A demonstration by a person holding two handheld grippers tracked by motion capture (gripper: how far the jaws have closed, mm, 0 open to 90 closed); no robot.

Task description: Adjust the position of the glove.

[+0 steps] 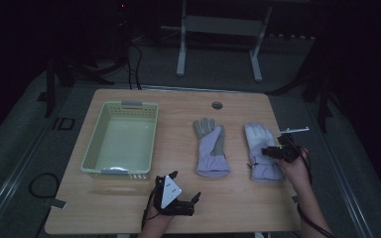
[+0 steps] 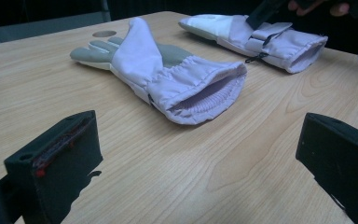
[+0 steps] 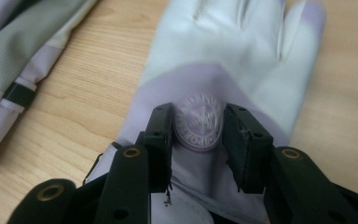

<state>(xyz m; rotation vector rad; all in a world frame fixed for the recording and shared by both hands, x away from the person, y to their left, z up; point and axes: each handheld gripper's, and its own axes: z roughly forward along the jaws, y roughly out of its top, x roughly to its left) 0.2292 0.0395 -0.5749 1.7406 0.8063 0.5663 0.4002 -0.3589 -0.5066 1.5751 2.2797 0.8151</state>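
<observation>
On my tabletop [image 1: 129, 208] the basket [image 1: 121, 139] sits left, two gloves right of it: the left glove [image 1: 211, 147] mid-table, the right glove [image 1: 262, 151] just beyond. My right tongs [image 1: 267, 150] rest over the right glove; my left tongs [image 1: 184, 187] sit near the front edge.

Bare tabletop [image 1: 238, 198] runs wide along the near edge. Between the basket [image 1: 149, 134] and the left glove [image 1: 211, 146] there's an open lane; a narrower one splits the two gloves, the right glove [image 1: 260, 148] blocking the right side.
</observation>
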